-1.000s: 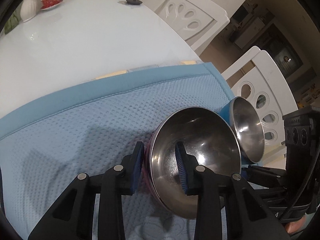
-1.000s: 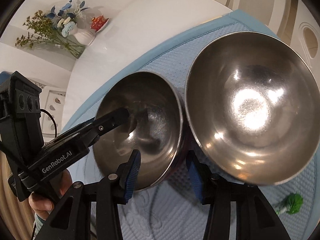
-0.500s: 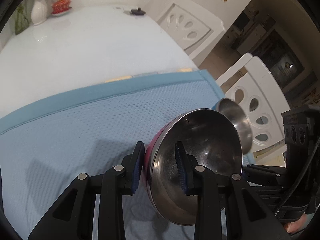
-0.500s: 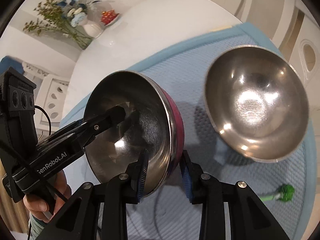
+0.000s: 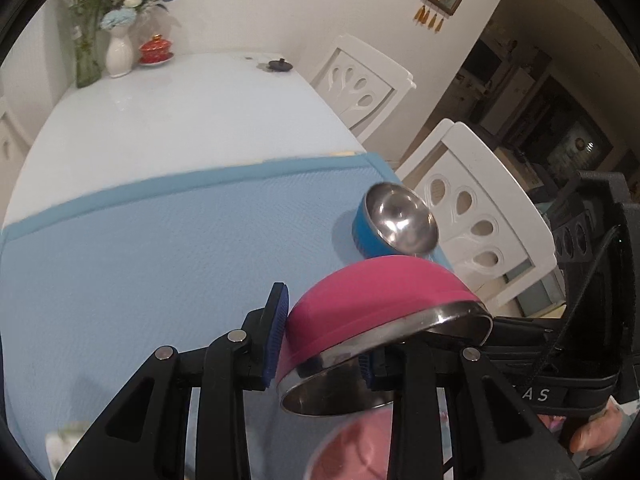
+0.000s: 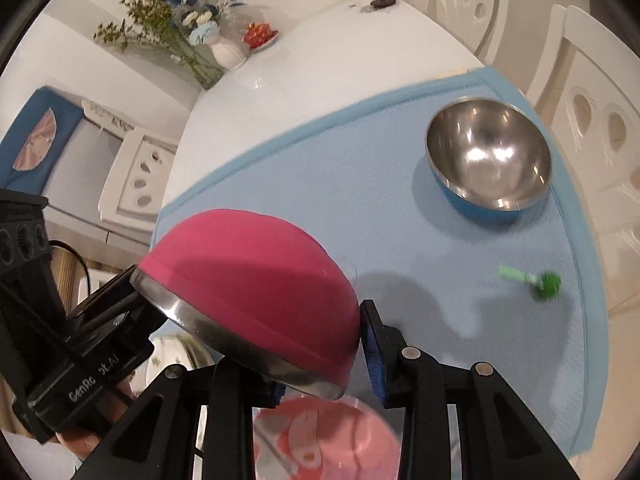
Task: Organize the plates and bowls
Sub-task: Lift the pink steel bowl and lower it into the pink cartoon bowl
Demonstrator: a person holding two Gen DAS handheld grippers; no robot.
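Note:
A pink bowl (image 5: 372,300) with a steel inside hangs above the blue mat (image 5: 160,248), tipped so its pink outside faces up and its mouth faces down. My left gripper (image 5: 322,344) is shut on its rim, one pad outside and one inside. From the opposite side my right gripper (image 6: 324,360) is shut on the pink bowl (image 6: 256,280) the same way. A blue bowl (image 5: 396,224) with a steel inside stands upright on the mat's far right, apart from both grippers; the right wrist view shows this blue bowl (image 6: 488,160) too. Below the lifted bowl lies a blurred pink plate (image 6: 328,440).
A small green object (image 6: 544,284) lies on the mat near its right edge. The white table (image 5: 180,112) carries a vase with flowers (image 5: 120,52), a red lidded cup (image 5: 156,48) and a small black lid (image 5: 280,65) at the far end. White chairs (image 5: 472,216) stand along the right.
The right gripper closed on the pink bowl's rim. Both grippers then lifted the bowl off the mat and tipped it over, mouth down. The blue bowl stayed in place.

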